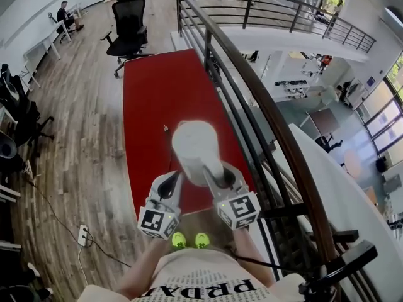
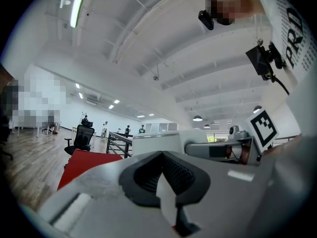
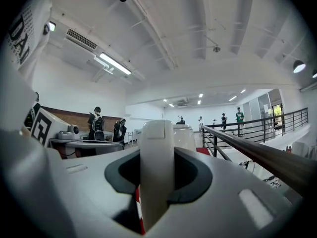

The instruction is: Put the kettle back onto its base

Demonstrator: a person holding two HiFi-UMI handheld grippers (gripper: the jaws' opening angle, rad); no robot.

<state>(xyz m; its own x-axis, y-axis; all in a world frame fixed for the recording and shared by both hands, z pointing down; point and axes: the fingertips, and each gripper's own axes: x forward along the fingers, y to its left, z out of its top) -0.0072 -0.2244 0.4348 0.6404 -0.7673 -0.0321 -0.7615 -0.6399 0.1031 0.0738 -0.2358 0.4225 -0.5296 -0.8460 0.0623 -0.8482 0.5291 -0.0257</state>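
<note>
Hovering or landed, that kettle [image 1: 196, 146]?
— Hovering above the red tabletop [image 1: 157, 93], at 12 o'clock from the person. The right gripper [image 1: 213, 170] has its jaws pinching the white handle [image 3: 157, 167]. The left gripper [image 1: 172, 181], at the kettle's 8 o'clock, has its jaws pressed together on nothing.

And the base?
— Not in sight; it may lie under the kettle. By my reading the kettle is in hand and the set-down is left to do. A dark speck [image 1: 165, 128] on the tabletop, at the kettle's 10 o'clock, is too small to name.

Anything in the way?
— A railing [image 1: 252, 99] runs close along 3 o'clock, near the right gripper. A chair [image 1: 129, 27] stands past the far end, at 11 o'clock, well apart.
</note>
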